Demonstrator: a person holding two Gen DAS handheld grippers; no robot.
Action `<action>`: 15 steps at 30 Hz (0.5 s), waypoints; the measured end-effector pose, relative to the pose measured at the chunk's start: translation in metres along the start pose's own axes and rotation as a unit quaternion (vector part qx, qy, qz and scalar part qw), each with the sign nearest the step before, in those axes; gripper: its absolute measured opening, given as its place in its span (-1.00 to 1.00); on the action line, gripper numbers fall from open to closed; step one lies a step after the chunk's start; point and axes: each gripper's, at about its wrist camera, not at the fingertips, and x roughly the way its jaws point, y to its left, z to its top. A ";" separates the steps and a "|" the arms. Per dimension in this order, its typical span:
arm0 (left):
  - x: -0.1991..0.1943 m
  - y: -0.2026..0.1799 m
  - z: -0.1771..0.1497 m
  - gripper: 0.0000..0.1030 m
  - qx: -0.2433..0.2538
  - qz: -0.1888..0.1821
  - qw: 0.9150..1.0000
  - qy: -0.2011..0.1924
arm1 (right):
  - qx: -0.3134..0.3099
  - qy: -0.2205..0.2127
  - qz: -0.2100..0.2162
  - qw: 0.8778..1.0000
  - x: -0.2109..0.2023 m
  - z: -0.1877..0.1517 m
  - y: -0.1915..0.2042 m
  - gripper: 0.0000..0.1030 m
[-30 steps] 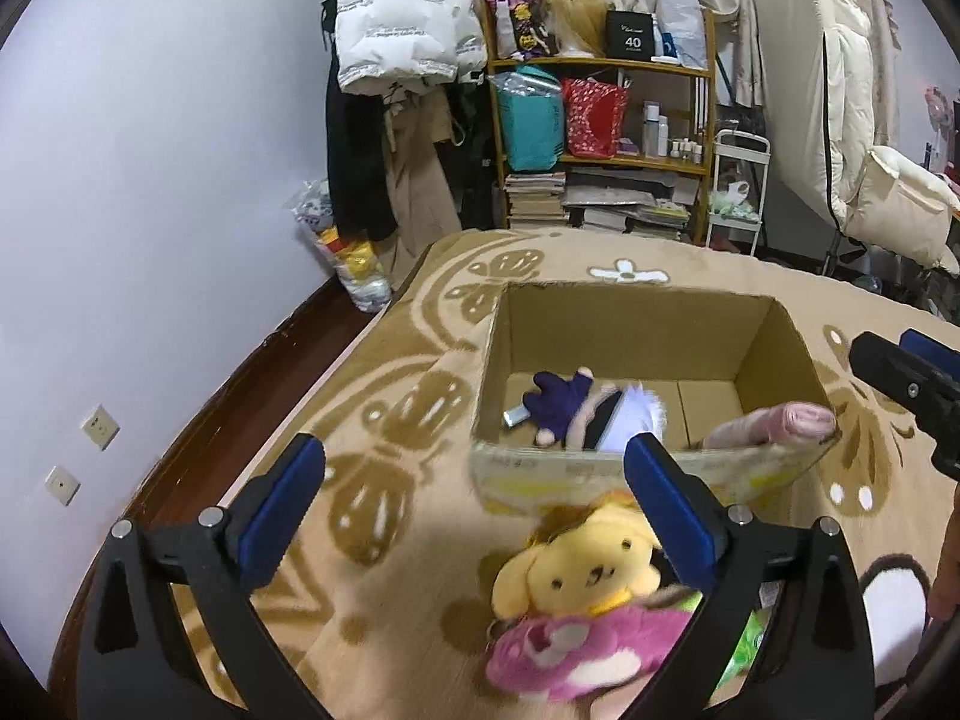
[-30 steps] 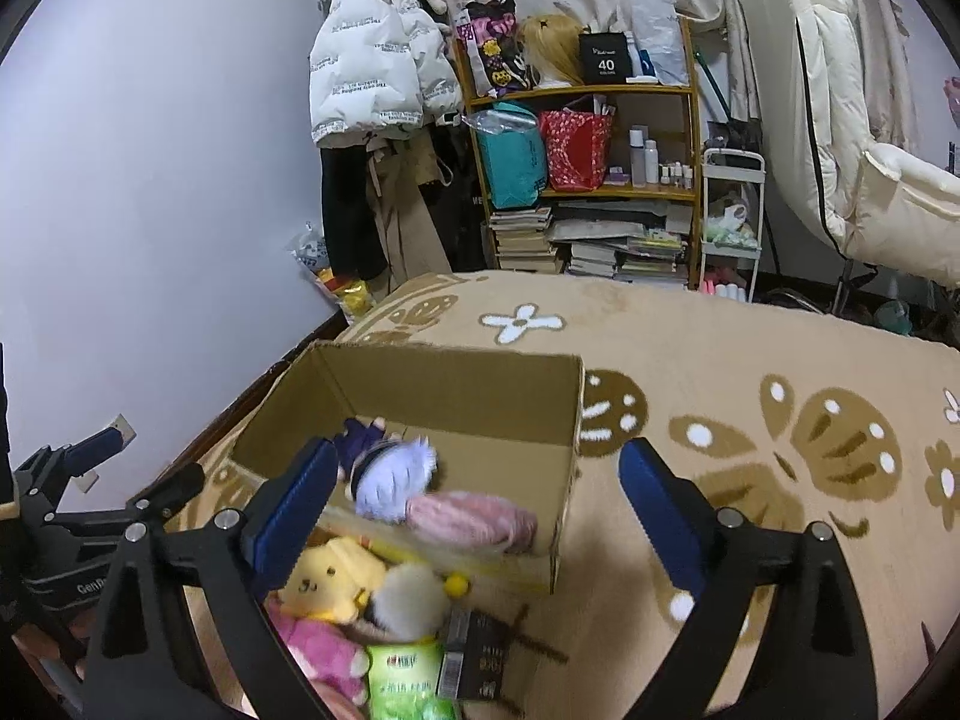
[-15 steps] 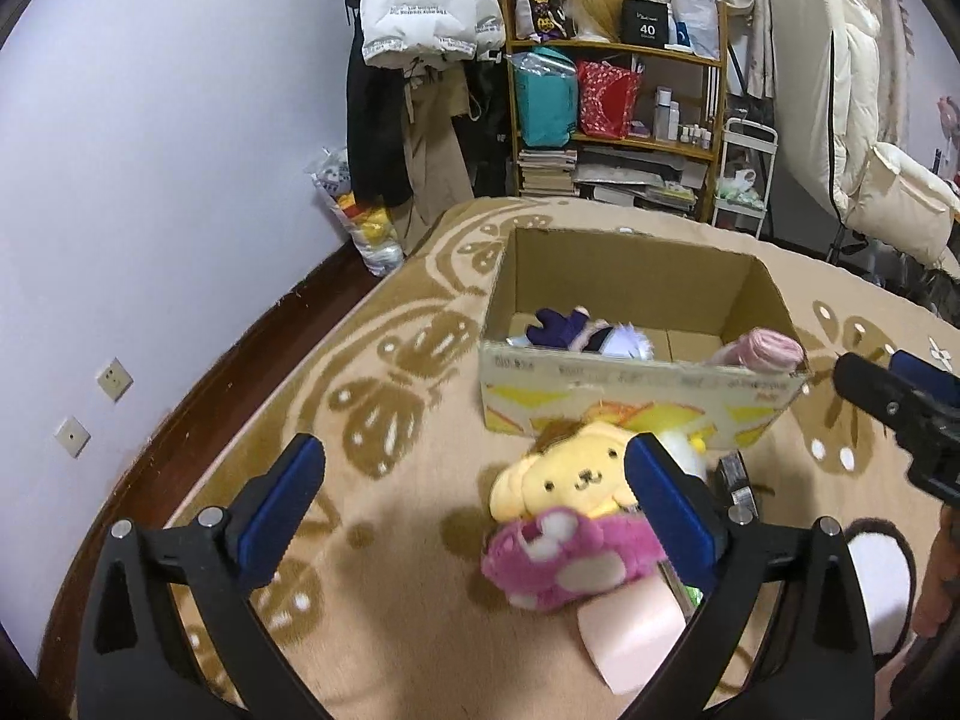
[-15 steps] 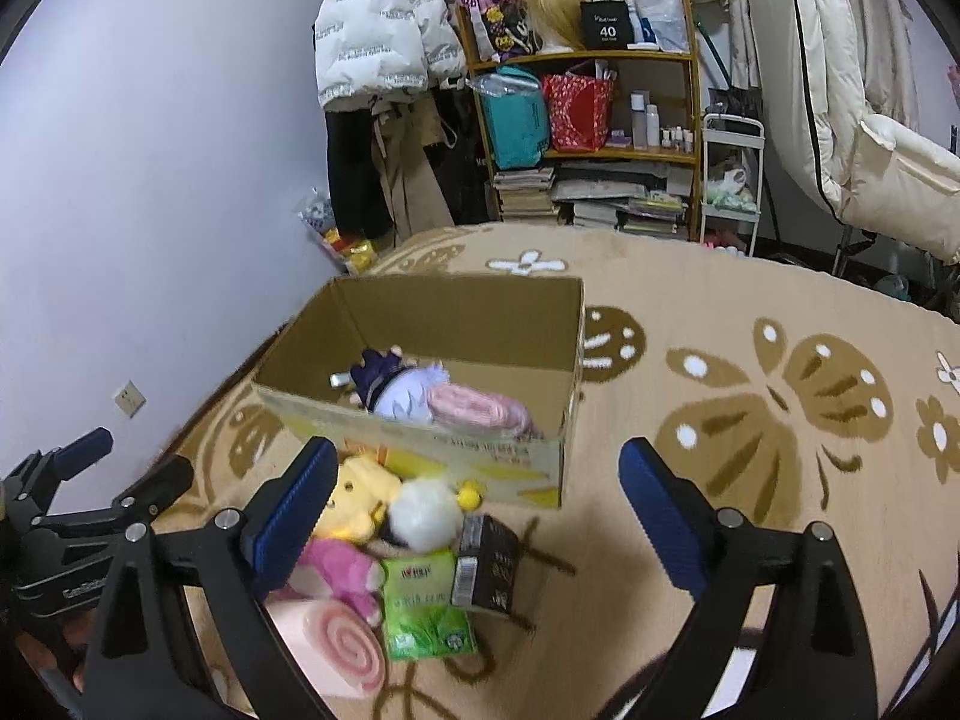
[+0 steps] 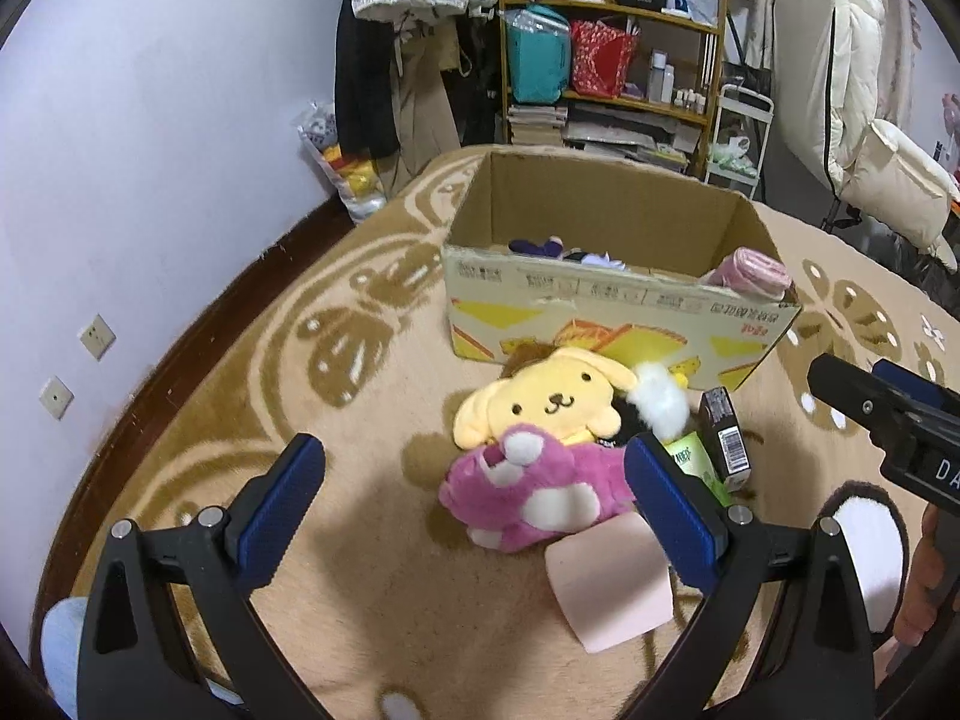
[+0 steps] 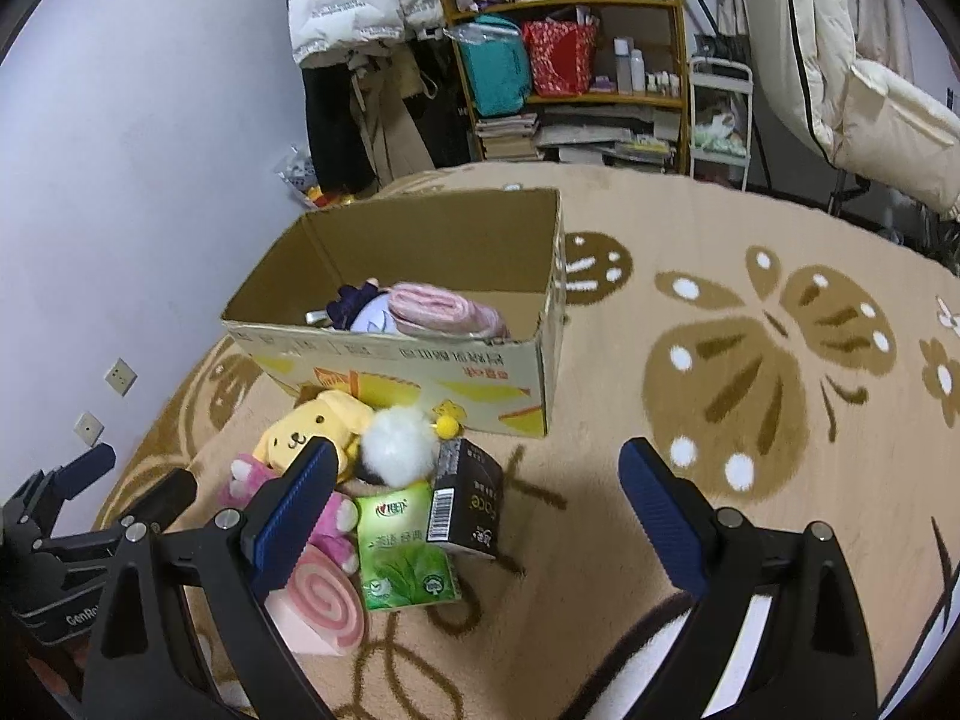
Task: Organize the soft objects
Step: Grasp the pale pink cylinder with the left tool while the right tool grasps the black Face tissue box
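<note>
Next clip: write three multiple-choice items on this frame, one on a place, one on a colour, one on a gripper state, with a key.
1. Where does the yellow dog plush lie?
A. inside the cardboard box
B. on the rug in front of the cardboard box
C. on the shelf

2. What colour is the tissue pack?
A. green
B. red
C. blue

3. How is the left gripper?
A. shut on a toy
B. shut, holding nothing
C. open, holding nothing

Key: 1 B, it rests on the rug against the front wall of the cardboard box; 2 A, its wrapper is green; 3 C, the fingers stand wide apart above the pink plush.
</note>
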 end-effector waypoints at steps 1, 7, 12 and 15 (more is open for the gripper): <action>0.003 -0.001 -0.001 0.93 -0.001 0.000 1.000 0.004 | 0.003 0.004 0.001 1.000 0.003 -0.001 -0.001 0.92; 0.016 -0.007 -0.007 0.93 -0.004 -0.015 0.999 0.028 | 0.009 0.027 0.002 1.000 0.020 -0.003 -0.002 0.91; 0.030 -0.013 -0.011 0.93 -0.002 -0.020 0.998 0.052 | 0.006 0.047 -0.001 0.999 0.034 -0.006 0.000 0.91; 0.039 -0.016 -0.015 0.93 -0.006 -0.033 0.997 0.072 | 0.005 0.059 -0.002 0.998 0.042 -0.008 0.001 0.91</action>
